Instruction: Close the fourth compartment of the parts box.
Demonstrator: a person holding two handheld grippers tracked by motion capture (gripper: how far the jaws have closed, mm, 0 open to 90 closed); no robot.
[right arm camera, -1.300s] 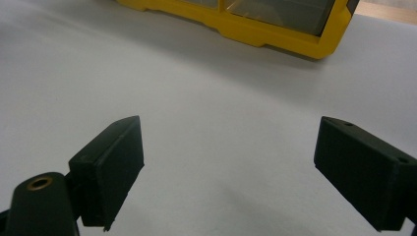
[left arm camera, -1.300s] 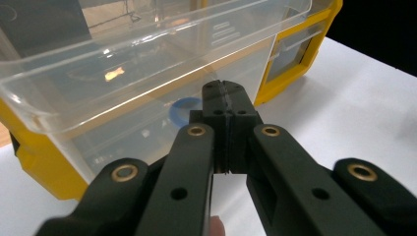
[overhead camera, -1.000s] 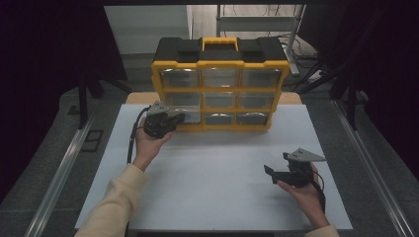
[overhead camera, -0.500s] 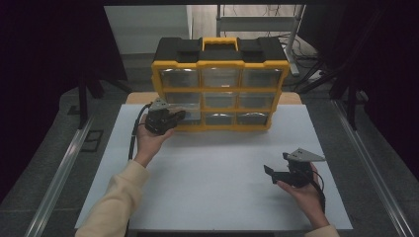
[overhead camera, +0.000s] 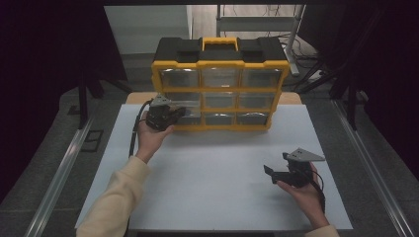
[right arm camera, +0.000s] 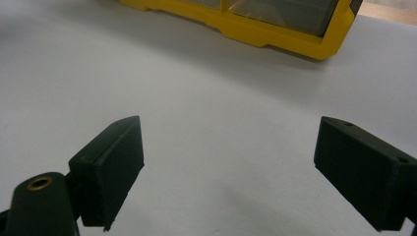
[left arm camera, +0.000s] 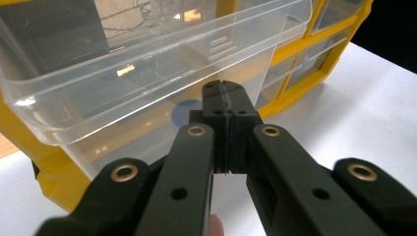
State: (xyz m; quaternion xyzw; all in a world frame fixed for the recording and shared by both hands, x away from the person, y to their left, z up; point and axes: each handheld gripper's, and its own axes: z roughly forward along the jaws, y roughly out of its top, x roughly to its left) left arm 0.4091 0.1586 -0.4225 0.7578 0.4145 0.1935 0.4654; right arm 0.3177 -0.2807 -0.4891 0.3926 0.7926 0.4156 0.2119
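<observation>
Your left tool [overhead camera: 174,114] sits at the bottom-left drawer [overhead camera: 190,114] of the yellow cabinet [overhead camera: 220,64], which stands at the far edge of the white table [overhead camera: 217,182]. In the left gripper view its jaws are pressed together with nothing visible between them, their tips [left arm camera: 226,105] right against the clear front of that drawer [left arm camera: 147,73]. The drawer looks pulled a little way out of its yellow frame, and something round and blue [left arm camera: 186,109] shows dimly through the plastic; you cannot tell what it is. The high view cannot show whether the tips touch the drawer front or stop just short.

Your right tool [overhead camera: 276,174] is well apart from the cabinet, held low over the near right part of the table. Its jaws stand wide with only bare table between them [right arm camera: 231,172]. The cabinet's lower yellow edge [right arm camera: 275,34] runs across the top of the right gripper view.
</observation>
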